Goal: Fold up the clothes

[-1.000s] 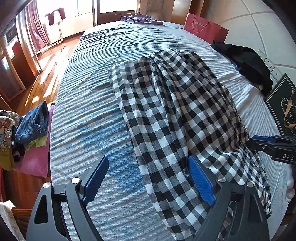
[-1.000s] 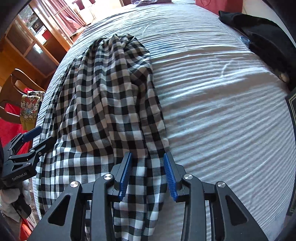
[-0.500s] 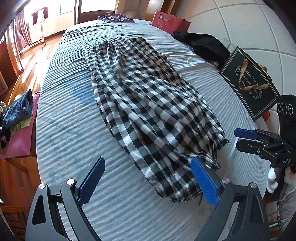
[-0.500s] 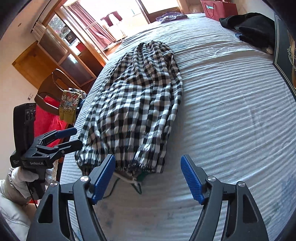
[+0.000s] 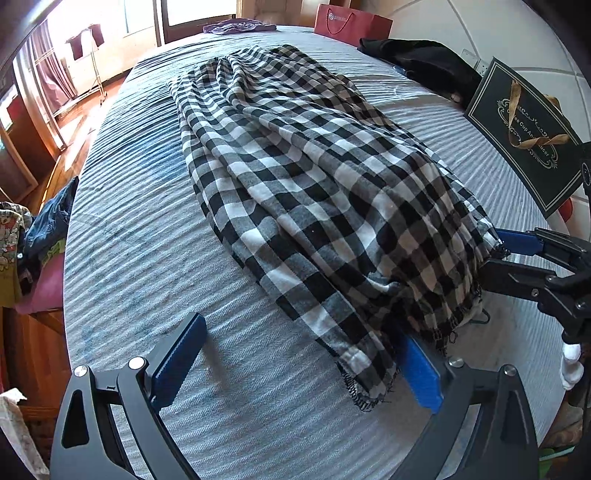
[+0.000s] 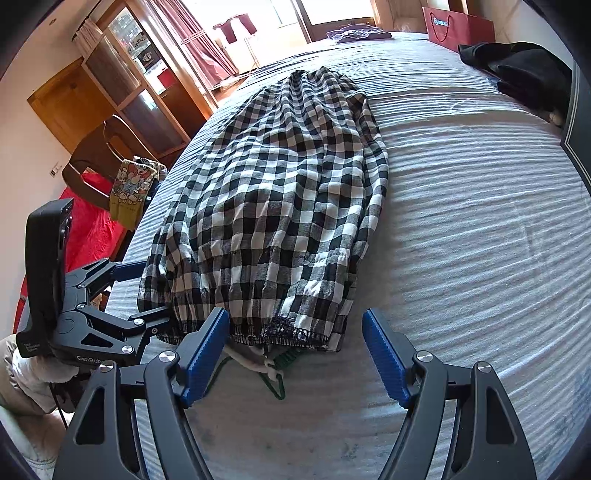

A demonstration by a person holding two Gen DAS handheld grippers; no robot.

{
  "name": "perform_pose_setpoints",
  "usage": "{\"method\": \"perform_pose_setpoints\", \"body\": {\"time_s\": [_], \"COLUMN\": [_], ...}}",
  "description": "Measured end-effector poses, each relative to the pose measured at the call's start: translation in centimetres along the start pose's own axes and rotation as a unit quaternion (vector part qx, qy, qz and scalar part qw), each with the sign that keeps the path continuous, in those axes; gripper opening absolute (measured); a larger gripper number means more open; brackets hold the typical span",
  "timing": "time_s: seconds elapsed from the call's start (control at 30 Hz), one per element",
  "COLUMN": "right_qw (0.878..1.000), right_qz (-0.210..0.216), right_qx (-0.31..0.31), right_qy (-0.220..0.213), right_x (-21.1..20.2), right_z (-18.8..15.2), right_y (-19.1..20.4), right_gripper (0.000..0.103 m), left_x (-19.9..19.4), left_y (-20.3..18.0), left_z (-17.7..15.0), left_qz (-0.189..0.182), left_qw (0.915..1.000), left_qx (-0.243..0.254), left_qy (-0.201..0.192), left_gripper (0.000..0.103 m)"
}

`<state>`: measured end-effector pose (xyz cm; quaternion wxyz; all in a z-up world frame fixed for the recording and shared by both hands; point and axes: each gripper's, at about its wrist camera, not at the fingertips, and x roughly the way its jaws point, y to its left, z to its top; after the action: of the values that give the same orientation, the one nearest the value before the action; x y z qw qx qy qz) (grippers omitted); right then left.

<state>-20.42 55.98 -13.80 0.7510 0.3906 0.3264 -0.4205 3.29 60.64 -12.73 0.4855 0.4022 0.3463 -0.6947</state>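
garment: checked black-and-white skirt (image 5: 314,192) lies flat on the bed (image 5: 140,258), roughly lengthwise – gathered elastic waistband at the near end, hem at the far end.
long axis: runs away from both claws, toward the window end of the room.
left claw: left claw (image 5: 295,365) spread wide & opening a touch more; nothing clamped. Its right pad sits just beside the near corner of the skirt, fabric edge draped against it; its left pad is over bare bedspread.
right claw: right claw (image 6: 295,354) spread apart, empty. Waistband edge lies just beyond and between the pads, not pinched.
which is nearer: both at the near end – left at one waistband corner, right at the other side. About equal, imo.
next move (guess): each claw needs to close on its own waistband corner, then carry that end along the long axis toward the hem.
loose bit: green-and-white drawstring (image 6: 273,373) trails out from under the waistband, betw. the right claw's pads – could snag.
surface: soft ribbed blue-grey bedspread, slightly rumpled; cloth should slide w/o much drag.
room: black garment (image 5: 424,62), dark gift bag (image 5: 528,136), red bag (image 5: 351,24) on the bed's far side; wooden cabinet (image 6: 122,85) and chair (image 6: 96,162) off the other side.
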Motion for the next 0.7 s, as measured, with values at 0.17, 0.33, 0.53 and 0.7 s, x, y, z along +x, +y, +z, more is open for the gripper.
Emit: {"method": "perform_pose_setpoints", "body": {"time_s": [0.17, 0.33, 0.53, 0.7], "right_qw": [0.999, 0.998, 0.998, 1.0], "right_qz": [-0.021, -0.026, -0.034, -0.011], "right_qx": [-0.03, -0.05, -0.044, -0.026], "right_qy": [0.0, -0.017, -0.014, 0.003], "right_x": [1.7, 1.9, 1.9, 2.2], "right_z": [0.0, -0.2, -0.1, 0.1], "right_y": [0.8, 1.0, 1.1, 1.9], "right_gripper": [0.074, 0.075, 0.069, 0.036], "left_x": [0.5, 0.2, 1.5, 1.5], "left_y": [-1.1, -1.1, -2.2, -3.4], "left_z": [0.3, 0.3, 1.4, 1.9], "left_qz": [0.006, -0.009, -0.014, -0.052], "left_qw": [0.9999, 1.0, 0.9996, 0.9977], "left_qx": [0.008, -0.001, 0.025, 0.043], "left_qy": [-0.004, -0.003, -0.009, -0.009], "left_gripper": [0.098, 0.097, 0.095, 0.047]}}
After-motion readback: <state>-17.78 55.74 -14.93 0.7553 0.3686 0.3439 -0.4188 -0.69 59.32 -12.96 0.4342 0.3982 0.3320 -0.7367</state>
